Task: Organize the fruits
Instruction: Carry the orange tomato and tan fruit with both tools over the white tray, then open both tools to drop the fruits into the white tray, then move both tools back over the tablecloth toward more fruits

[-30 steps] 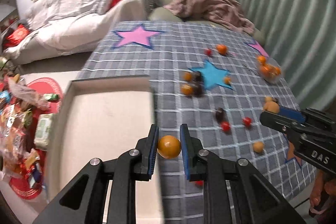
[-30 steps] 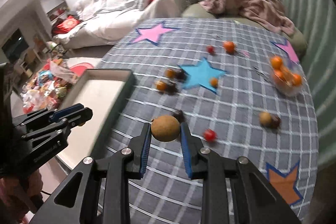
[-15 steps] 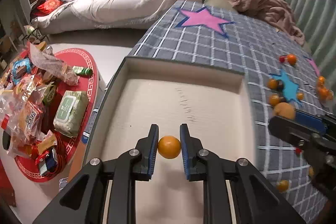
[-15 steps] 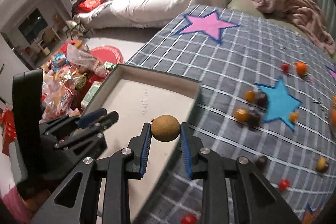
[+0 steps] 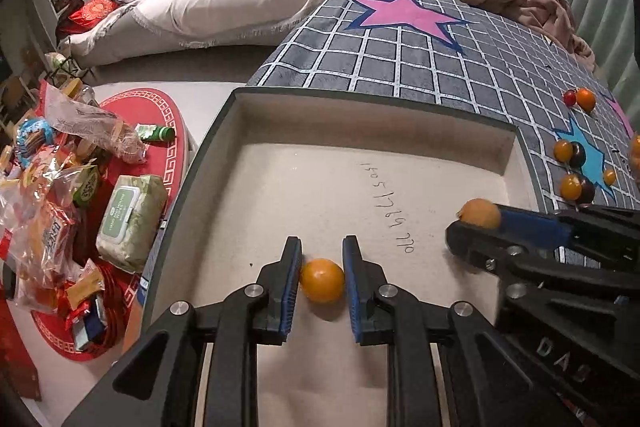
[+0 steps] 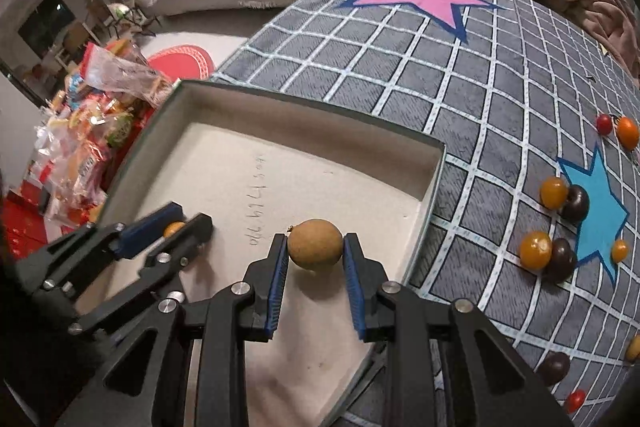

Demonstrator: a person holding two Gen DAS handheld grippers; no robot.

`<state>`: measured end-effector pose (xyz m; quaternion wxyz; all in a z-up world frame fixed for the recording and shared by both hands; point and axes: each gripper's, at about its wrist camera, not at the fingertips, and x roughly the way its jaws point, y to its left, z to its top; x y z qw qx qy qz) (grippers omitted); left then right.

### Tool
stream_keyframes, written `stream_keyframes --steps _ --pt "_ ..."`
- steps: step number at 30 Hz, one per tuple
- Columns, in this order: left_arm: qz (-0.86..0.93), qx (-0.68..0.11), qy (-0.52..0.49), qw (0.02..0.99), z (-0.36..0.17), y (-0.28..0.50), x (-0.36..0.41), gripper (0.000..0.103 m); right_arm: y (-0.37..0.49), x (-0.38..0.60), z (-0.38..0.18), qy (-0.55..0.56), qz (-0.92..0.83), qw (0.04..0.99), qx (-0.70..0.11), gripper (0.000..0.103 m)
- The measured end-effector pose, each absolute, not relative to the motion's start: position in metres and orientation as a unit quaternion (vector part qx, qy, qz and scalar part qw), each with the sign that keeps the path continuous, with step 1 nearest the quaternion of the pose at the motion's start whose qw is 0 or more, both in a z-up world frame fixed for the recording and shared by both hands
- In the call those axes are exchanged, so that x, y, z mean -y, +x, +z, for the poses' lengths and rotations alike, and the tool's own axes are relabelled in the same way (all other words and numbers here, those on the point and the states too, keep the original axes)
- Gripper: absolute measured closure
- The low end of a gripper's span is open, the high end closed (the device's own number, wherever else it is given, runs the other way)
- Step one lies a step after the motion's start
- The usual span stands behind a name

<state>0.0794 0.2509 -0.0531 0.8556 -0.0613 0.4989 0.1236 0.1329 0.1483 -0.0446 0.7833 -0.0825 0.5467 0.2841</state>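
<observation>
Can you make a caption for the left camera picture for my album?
Left gripper holds a small orange fruit over the empty tray, beside the right gripper.

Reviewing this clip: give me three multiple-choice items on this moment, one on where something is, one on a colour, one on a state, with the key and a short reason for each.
1. Where are both grippers holding their fruit?
A. Over the pink star
B. Over the open box
C. Over the sofa

2. What colour is the fruit in the left gripper?
A. Orange
B. Dark purple
C. Red

3. What is the state of the right gripper?
A. Open and empty
B. Shut on a red fruit
C. Shut on a tan-brown fruit

Key: 1 B, the left gripper and right gripper both hang above the pale floor of the box. 2 A, the orange fruit sits between its blue pads. 3 C, the pads press both sides of the tan-brown fruit.
</observation>
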Motion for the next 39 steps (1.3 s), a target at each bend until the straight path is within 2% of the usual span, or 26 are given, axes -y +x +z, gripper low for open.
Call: stream_keyframes --steps 2,4,5,8,10,11,12,14,23,39 --pt "0.147 -0.495 -0.053 0.855 -0.054 0.079 -0.254 0.063 0.134 -0.15 -0.044 -0.093 0.275 0.787 -0.545 0.073" --pt "0.186 -0.489 -0.046 0.851 -0.054 0.076 -0.262 0.023 0.136 -0.146 -0.043 -0.086 0.273 0.787 -0.547 0.072" --pt "0.195 -0.483 -0.052 0.852 -0.052 0.073 -0.267 0.021 0.137 -0.144 -0.042 -0.08 0.272 0.787 -0.548 0.067" --pt "0.184 -0.472 -0.082 0.858 -0.048 0.069 -0.275 0.021 0.138 -0.14 -0.035 -0.065 0.279 0.79 -0.542 0.058" --pt "0.184 -0.472 -0.083 0.858 -0.047 0.067 -0.276 0.021 0.136 -0.138 -0.028 -0.069 0.271 0.798 -0.534 0.049" --pt "0.174 -0.473 -0.086 0.859 -0.047 0.066 -0.276 0.021 0.136 -0.136 -0.025 -0.06 0.28 0.798 -0.53 0.037" --pt "0.169 -0.476 -0.085 0.859 -0.047 0.065 -0.275 0.021 0.135 -0.134 -0.021 -0.04 0.297 0.794 -0.529 0.014" --pt "0.161 -0.476 -0.075 0.861 -0.044 0.062 -0.267 0.021 0.129 -0.129 -0.009 -0.031 0.294 0.803 -0.517 0.0" --pt "0.112 -0.462 -0.051 0.878 -0.019 0.028 -0.231 0.021 0.101 -0.086 0.017 -0.037 0.28 0.825 -0.489 0.0" --pt "0.03 -0.455 0.025 0.89 -0.016 -0.034 -0.132 0.021 0.036 0.069 -0.011 0.017 0.17 0.832 -0.527 0.0"
